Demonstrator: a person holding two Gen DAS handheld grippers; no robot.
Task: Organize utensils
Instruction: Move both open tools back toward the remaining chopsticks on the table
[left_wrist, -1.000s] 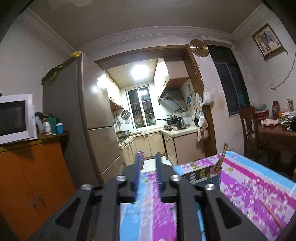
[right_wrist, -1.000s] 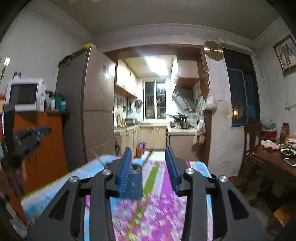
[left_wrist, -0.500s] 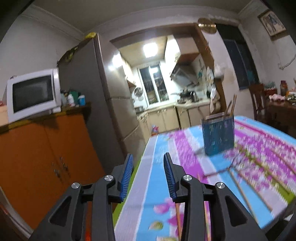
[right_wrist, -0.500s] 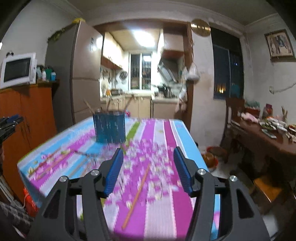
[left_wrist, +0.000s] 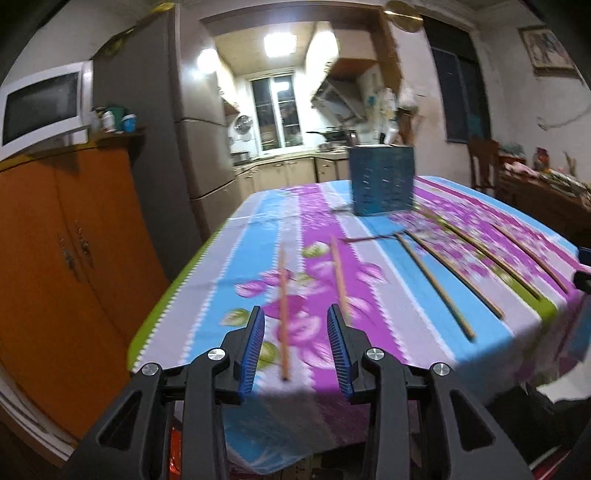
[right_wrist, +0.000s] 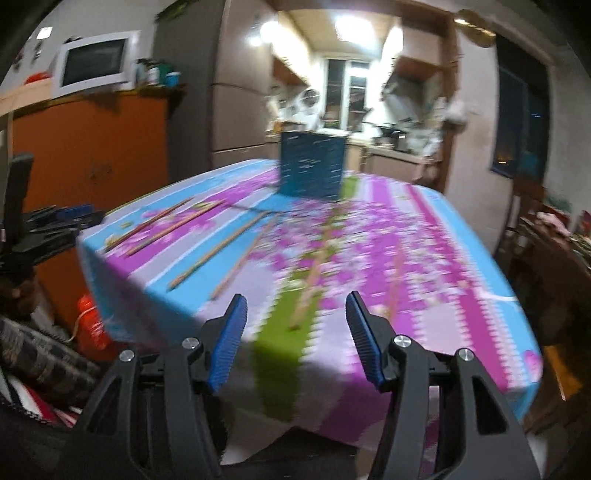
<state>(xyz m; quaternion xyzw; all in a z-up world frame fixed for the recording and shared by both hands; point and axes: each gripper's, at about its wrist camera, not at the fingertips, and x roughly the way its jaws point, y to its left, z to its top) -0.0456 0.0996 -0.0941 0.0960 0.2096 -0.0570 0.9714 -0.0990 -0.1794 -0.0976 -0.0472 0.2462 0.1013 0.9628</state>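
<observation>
Left wrist view had your left gripper (left_wrist: 296, 343) hanging just off the near edge of the table (left_wrist: 207, 295), jaws apart and holding nothing, lined up over the nearest chopstick (left_wrist: 283, 314), which lay lengthwise in the gap between the fingers; that alignment reads as a setup for picking that stick first, though this is a judgement. A second chopstick (left_wrist: 339, 275) lay just beside it to the right, and several more (left_wrist: 436, 288) were spread out side by side further right, all flat on the flowered cloth and well apart from each other, probably so each can be taken singly. The blue holder (left_wrist: 382, 180) stood upright toward the far end of the table, and you could not tell from either view whether anything was in it, since its top was blurred against the kitchen behind. Your right gripper (right_wrist: 296, 332) hung off the near edge too, jaws wide apart and empty, with a blurred chopstick (right_wrist: 308, 295) on the green stripe ahead of it. From that side the holder (right_wrist: 313, 168) again showed only its perforated wall, and the other sticks (right_wrist: 218, 247) lay to its left near the table's corner. None of the sticks seen was in the holder, so the sorting looked barely begun.
</observation>
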